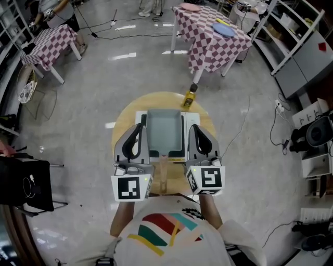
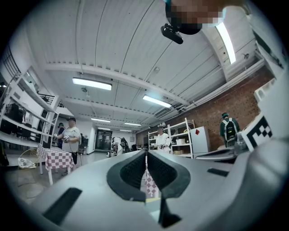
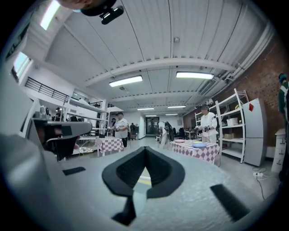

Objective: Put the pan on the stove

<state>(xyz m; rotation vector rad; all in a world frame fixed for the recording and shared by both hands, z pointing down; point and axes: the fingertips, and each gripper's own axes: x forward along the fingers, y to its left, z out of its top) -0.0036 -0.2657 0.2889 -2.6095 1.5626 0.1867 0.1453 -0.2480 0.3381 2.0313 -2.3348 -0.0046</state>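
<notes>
Maroon-checked tablecloth, yellow bottle

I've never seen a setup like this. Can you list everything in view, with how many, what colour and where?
round table: 1, light wood, middle of floor
pan: 1, grey, rectangular, on the white base
white base: 1, on the round table; possibly the stove
bottle: 1, yellow, round table's far edge
checked tables: 2, maroon-and-white, far left and far right
dishes: pink and blue, on the far right checked table
shirt: 1, white, coloured stripes
left gripper, right gripper: 2, grey, either side of the pan, both shut
</notes>
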